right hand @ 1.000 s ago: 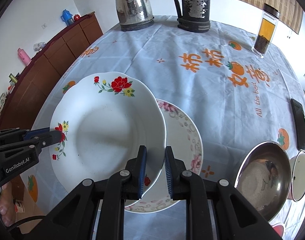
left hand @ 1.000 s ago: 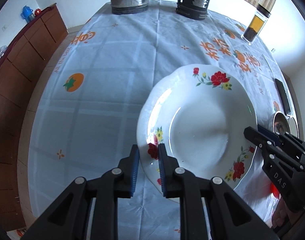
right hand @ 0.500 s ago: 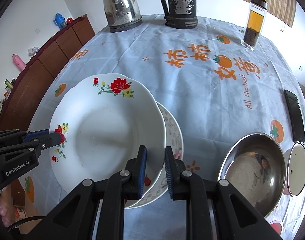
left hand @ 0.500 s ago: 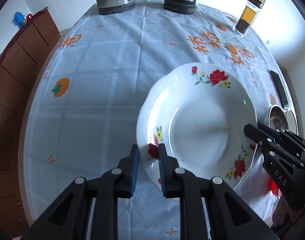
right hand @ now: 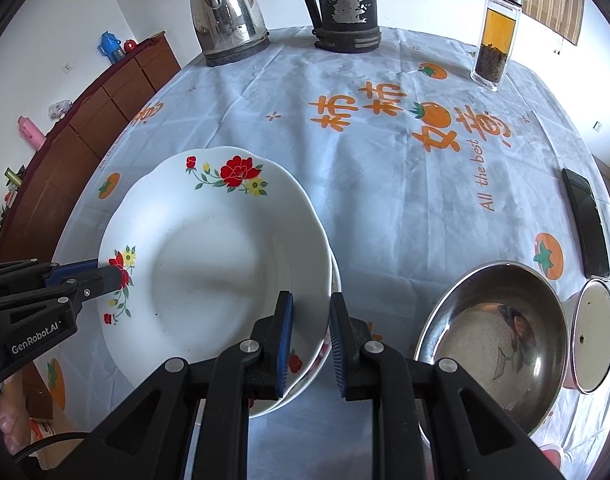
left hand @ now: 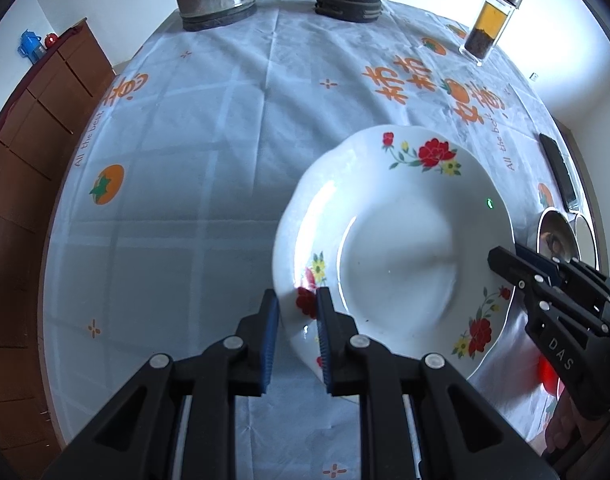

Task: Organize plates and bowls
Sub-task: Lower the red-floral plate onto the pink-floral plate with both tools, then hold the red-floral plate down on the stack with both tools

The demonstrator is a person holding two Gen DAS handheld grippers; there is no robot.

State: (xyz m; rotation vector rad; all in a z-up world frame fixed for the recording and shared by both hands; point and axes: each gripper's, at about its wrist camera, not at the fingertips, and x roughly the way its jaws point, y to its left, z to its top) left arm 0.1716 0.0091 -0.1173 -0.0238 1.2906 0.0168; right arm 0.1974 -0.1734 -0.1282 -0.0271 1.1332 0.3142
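A white plate with red flowers is held by its rim from two sides. My right gripper is shut on the near right rim, and my left gripper is shut on the left rim. In the left wrist view the same plate fills the right half, with my left gripper clamped on its near edge and my right gripper on its far right edge. Under it lies a second plate with a pink pattern, of which only a thin edge shows. Whether the two plates touch I cannot tell.
A steel bowl sits right of the plates, with a white lidded cup and a black phone beyond it. A kettle, a black jug and a tea bottle stand at the far edge. A wooden sideboard runs along the left.
Both grippers have carried the flowered plate over the pink-patterned plate, which showed widely before and is now almost covered. Both grips are unchanged.
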